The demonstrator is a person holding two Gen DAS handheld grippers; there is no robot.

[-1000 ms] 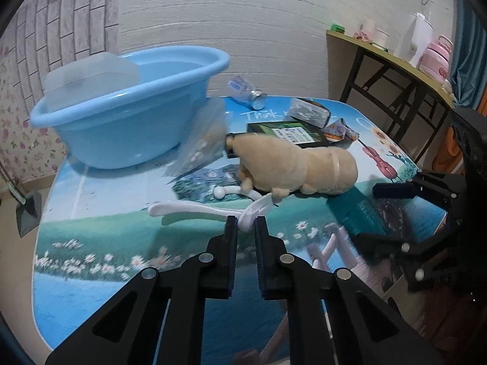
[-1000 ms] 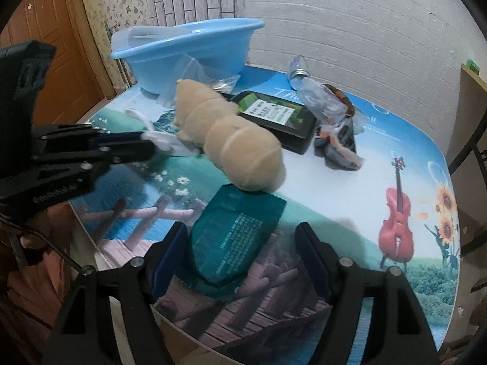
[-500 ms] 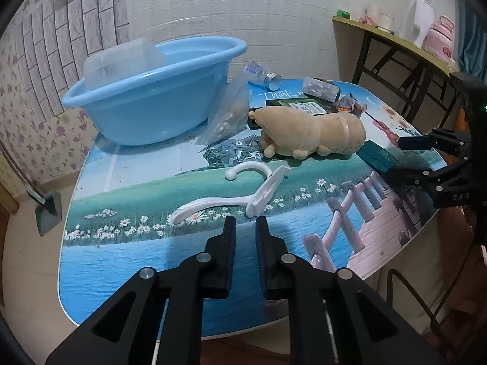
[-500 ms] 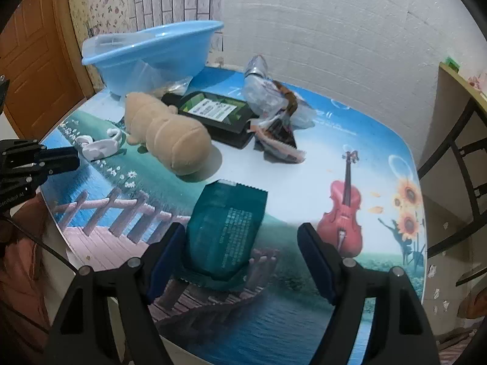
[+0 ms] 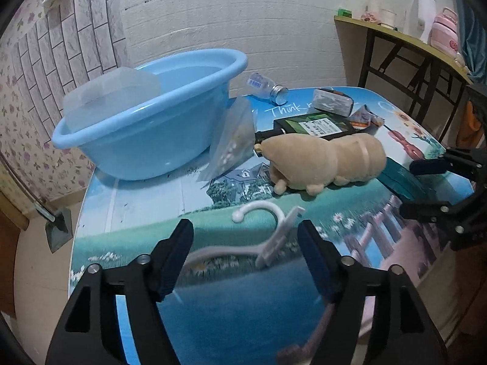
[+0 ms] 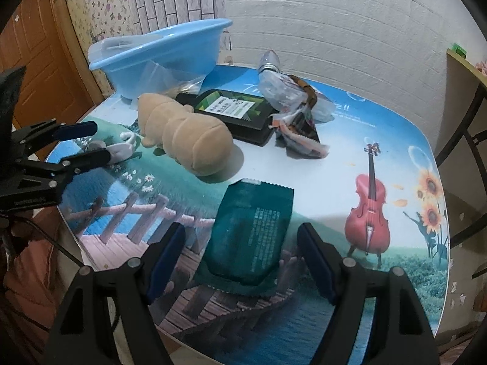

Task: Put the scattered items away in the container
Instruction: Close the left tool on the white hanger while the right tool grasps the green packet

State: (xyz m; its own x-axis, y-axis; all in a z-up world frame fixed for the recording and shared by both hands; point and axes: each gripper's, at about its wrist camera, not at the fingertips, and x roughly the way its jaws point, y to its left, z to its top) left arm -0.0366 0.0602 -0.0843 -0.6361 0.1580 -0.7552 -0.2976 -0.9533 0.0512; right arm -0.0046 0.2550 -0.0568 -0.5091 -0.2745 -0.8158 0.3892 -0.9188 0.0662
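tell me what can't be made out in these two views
- Blue basin interior: in both views its wall hides the bottom; only a clear plastic box shows at the rim.
- White hanger, left wrist view: blurred, one arm behind the left gripper finger.
- Teal packet, right wrist view: print too small and blurred to read.
- Clear bag: contents indistinct in both views.
- Right gripper: open above the packet; contact unclear.
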